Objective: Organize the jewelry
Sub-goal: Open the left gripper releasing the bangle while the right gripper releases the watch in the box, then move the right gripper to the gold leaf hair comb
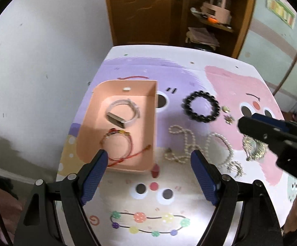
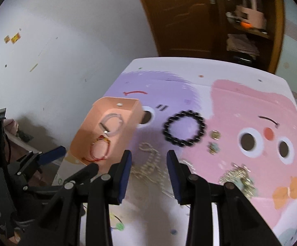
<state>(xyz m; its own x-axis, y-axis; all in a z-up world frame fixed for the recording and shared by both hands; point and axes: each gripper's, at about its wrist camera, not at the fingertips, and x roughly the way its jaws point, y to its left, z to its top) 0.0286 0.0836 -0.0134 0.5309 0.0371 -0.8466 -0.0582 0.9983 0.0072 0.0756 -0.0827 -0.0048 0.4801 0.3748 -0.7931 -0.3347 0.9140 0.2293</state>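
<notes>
The left gripper [image 1: 149, 157] stands wide with nothing between its fingers, above the near edge of the peach box [image 1: 82, 143]. The right gripper [image 2: 149, 157] is narrower and also empty; letters "DA" show on its body, the rest is cut off. In the box lie a white bracelet [image 1: 123, 112] and a red cord bracelet [image 1: 117, 145]. On the cartoon mat [image 1: 226, 78] are a black bead bracelet [image 1: 200, 106] and a pearl necklace [image 1: 181, 141]. The right view is blurred, so the small gold pieces [image 2: 214, 141] stay unclear.

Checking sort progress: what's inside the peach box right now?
Inside the peach box: a white bangle with a metal bar and a red cord bracelet. The left gripper's finger covers the near corner.
</notes>
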